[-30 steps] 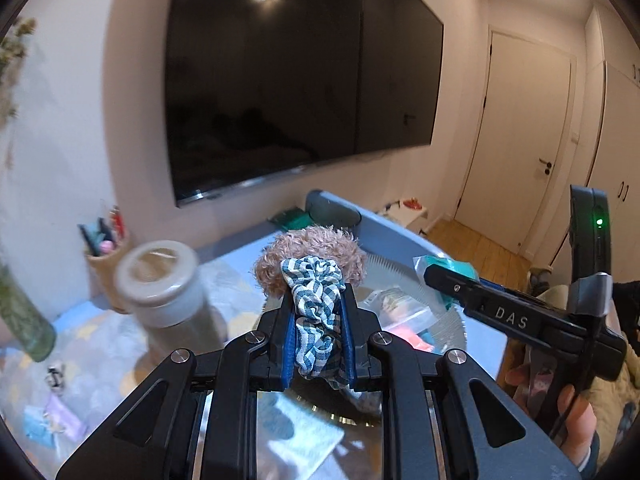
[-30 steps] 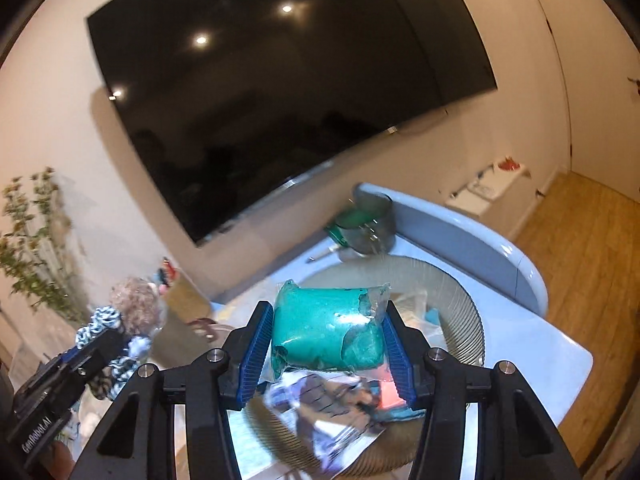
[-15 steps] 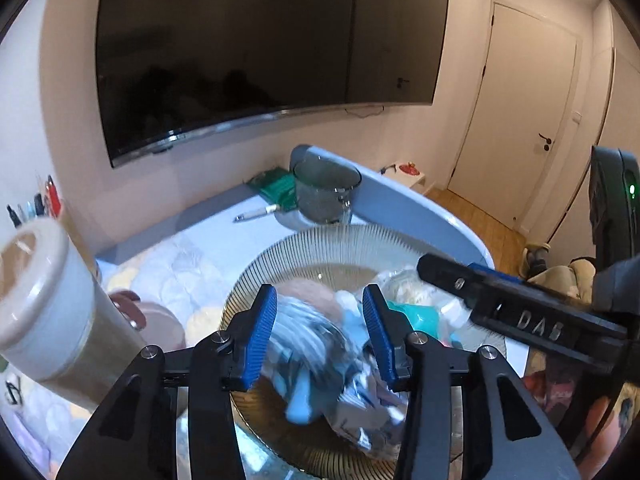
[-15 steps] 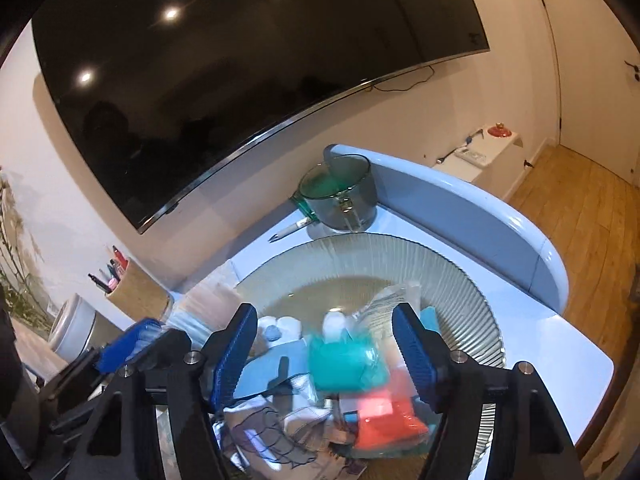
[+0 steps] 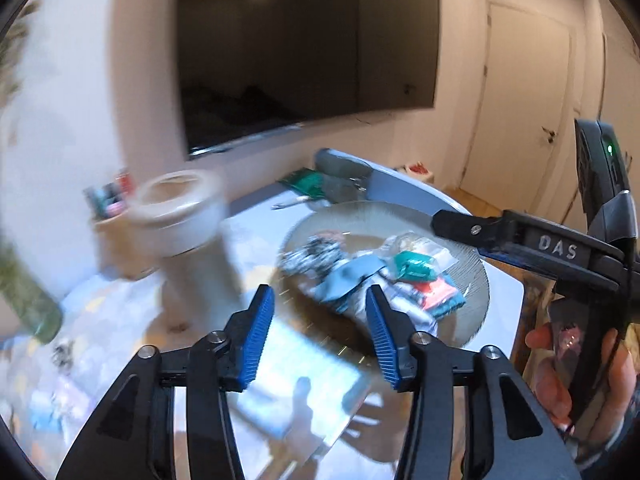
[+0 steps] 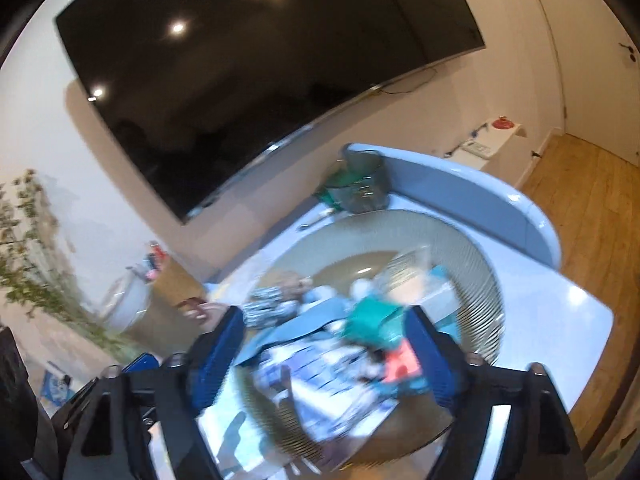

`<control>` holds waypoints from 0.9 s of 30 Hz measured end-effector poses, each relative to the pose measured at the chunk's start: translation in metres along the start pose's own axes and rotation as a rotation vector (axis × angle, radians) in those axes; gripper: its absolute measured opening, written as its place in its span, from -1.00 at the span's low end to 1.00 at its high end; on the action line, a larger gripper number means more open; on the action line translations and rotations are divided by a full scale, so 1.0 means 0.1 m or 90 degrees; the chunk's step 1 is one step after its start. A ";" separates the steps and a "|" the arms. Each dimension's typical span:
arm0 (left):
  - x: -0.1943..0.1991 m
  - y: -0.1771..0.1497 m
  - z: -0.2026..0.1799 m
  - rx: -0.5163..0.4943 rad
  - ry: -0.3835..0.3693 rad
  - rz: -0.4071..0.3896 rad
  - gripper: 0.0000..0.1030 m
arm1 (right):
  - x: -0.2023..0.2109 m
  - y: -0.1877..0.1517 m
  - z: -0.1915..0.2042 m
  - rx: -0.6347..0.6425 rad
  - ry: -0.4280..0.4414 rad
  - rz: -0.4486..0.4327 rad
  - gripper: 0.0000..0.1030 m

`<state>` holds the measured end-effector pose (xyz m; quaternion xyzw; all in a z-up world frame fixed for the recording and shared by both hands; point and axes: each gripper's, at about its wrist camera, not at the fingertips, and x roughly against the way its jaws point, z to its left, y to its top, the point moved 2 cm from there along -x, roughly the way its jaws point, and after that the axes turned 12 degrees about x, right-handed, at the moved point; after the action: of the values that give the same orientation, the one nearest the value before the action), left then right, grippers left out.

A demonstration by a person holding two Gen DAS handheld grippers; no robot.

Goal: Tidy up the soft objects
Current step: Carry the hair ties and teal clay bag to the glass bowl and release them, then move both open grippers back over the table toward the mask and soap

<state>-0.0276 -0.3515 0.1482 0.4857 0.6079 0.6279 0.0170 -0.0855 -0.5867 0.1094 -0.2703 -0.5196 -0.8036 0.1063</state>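
Note:
A ribbed glass dish [image 5: 476, 268] [image 6: 476, 276] on the table holds a pile of soft things. Among them are a checked scrunchie with a brown fluffy piece [image 5: 316, 254] [image 6: 268, 306], a teal packet [image 5: 414, 266] [image 6: 368, 320], a grey-blue cloth [image 5: 348, 280] and an orange-red packet [image 5: 436, 292] [image 6: 402, 364]. My left gripper [image 5: 320, 334] is open and empty above the dish's near edge. My right gripper [image 6: 328, 354] is open and empty over the pile; its body also shows at the right of the left wrist view [image 5: 560, 248]. Both views are blurred.
A lidded jar [image 5: 188, 216] stands left of the dish, with a pen holder [image 5: 108, 200] behind it. A glass pot [image 6: 362, 188] sits at the back by the blue table rim [image 6: 480, 200]. A flat printed sheet [image 5: 296, 380] lies under the dish's near edge.
Both grippers have let go: the scrunchie and the teal packet dropped into the dish. Both grippers have since drawn back from the pile, and the left one has swung left.

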 end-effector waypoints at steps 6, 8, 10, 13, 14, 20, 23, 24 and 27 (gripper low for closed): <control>0.75 -0.22 0.74 0.082 0.078 -0.068 0.43 | 0.13 -0.12 0.72 0.068 0.077 -0.018 0.77; 0.90 -0.27 0.94 0.088 0.159 -0.084 0.43 | 0.12 -0.20 0.98 0.094 0.095 -0.012 0.81; 1.08 -0.32 1.12 0.097 0.245 -0.101 0.43 | 0.08 -0.29 1.25 0.120 0.121 -0.003 0.87; 1.33 -0.40 1.34 0.129 0.338 -0.121 0.43 | -0.01 -0.43 1.68 0.157 0.160 0.021 0.87; 1.41 -0.43 1.40 0.137 0.358 -0.130 0.43 | -0.02 -0.48 1.83 0.170 0.173 0.027 0.87; 1.63 -0.59 1.70 0.172 0.400 -0.125 0.43 | -0.15 -0.84 2.56 0.270 0.201 0.072 0.87; 1.71 -0.63 1.82 0.193 0.405 -0.132 0.42 | -0.16 -0.98 2.80 0.305 0.212 0.087 0.87; 1.73 -0.63 1.86 0.197 0.406 -0.132 0.42 | -0.15 -1.01 2.86 0.314 0.209 0.086 0.87; 1.73 -0.65 1.93 0.207 0.399 -0.135 0.42 | -0.13 -1.05 2.95 0.333 0.200 0.082 0.87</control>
<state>-0.0343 -0.0842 0.1590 0.2000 0.7226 0.6360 -0.1826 -0.0266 -0.2789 0.1131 -0.1390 -0.6676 -0.6661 0.3021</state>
